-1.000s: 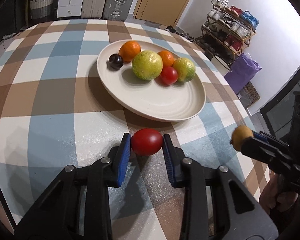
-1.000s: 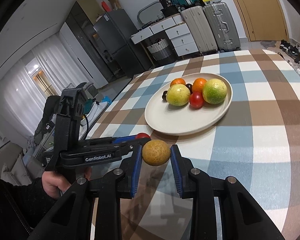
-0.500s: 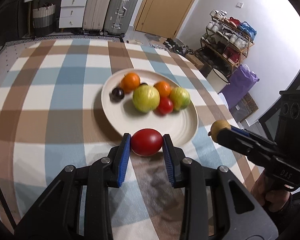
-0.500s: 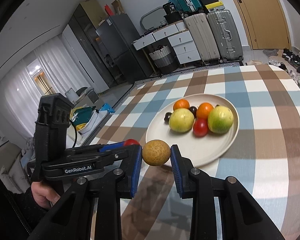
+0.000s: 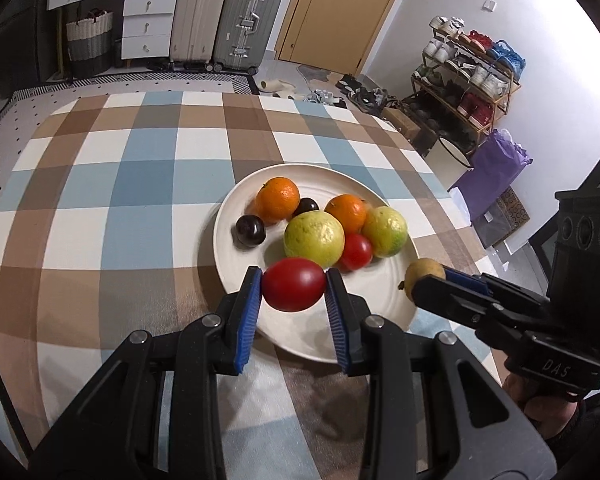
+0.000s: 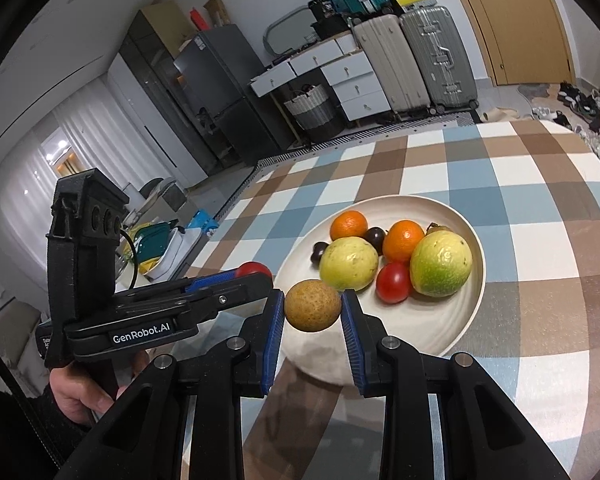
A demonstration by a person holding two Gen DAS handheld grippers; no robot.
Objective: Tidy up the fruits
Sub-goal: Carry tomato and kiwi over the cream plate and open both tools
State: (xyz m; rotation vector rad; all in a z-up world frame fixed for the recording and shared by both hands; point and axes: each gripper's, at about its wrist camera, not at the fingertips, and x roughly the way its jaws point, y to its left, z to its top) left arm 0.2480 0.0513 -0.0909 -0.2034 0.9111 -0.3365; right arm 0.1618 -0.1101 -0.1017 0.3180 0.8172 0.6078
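Note:
My left gripper point(image 5: 294, 285) is shut on a red tomato point(image 5: 294, 285) and holds it above the near rim of the cream plate point(image 5: 228, 256). My right gripper point(image 6: 311, 312) is shut on a small brown-yellow fruit point(image 6: 311, 312), held above the plate's near-left rim point(image 6: 452, 332). The plate holds two oranges point(image 5: 278, 198), two green-yellow guavas point(image 5: 314, 236), a small red tomato point(image 5: 356, 251) and two dark plums point(image 5: 251, 231). The right gripper with its fruit point(image 5: 422, 276) shows at the right of the left wrist view. The left gripper shows at the left of the right wrist view point(image 6: 236, 292).
The plate sits on a table with a checked blue, brown and white cloth point(image 5: 120, 184). Suitcases point(image 5: 246, 20), white drawers point(image 5: 146, 20) and a shoe rack point(image 5: 472, 68) stand beyond the table. A hand point(image 6: 80, 392) holds the left gripper's handle.
Both grippers have risen and moved forward, each with its fruit held. The red tomato and the brown fruit now hang over the plate's near rim.

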